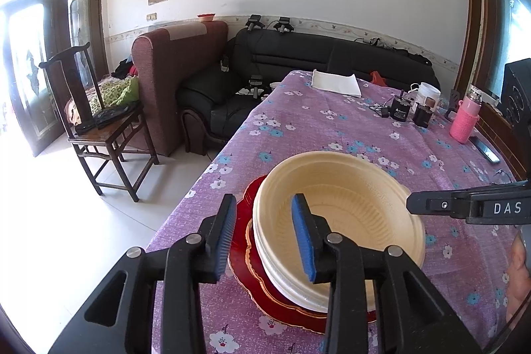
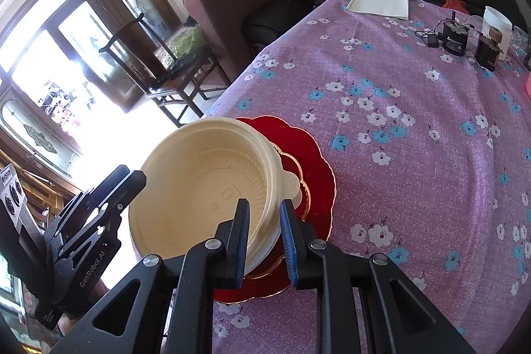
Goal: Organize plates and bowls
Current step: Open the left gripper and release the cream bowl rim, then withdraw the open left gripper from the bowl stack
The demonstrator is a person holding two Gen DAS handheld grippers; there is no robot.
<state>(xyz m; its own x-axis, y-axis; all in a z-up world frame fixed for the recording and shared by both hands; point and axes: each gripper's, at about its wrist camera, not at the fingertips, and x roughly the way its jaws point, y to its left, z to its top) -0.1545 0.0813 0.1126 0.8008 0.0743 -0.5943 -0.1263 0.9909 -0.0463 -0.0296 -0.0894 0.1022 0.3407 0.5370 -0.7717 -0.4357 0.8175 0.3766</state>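
Note:
A stack of cream plastic bowls (image 1: 348,204) rests tilted on red plates with scalloped gold rims (image 1: 275,297), near the left edge of the purple flowered tablecloth (image 1: 332,128). My left gripper (image 1: 265,231) straddles the bowls' near-left rim. One pad is outside and one inside, with a gap showing beside the outer pad, so it is open. My right gripper (image 2: 265,233) is shut on the near rim of the cream bowls (image 2: 205,184), one pad inside and one outside. It shows in the left wrist view as a black bar (image 1: 431,204) at the bowls' right rim. The left gripper (image 2: 132,184) sits at the bowls' left rim.
A folded white cloth (image 1: 335,82) lies at the far end of the table. Black chargers (image 1: 400,111), a white cup (image 1: 428,95), a pink bottle (image 1: 464,118) and a phone (image 1: 484,150) stand at the far right. A wooden chair (image 1: 99,128) and sofas (image 1: 298,62) lie beyond the table's left edge.

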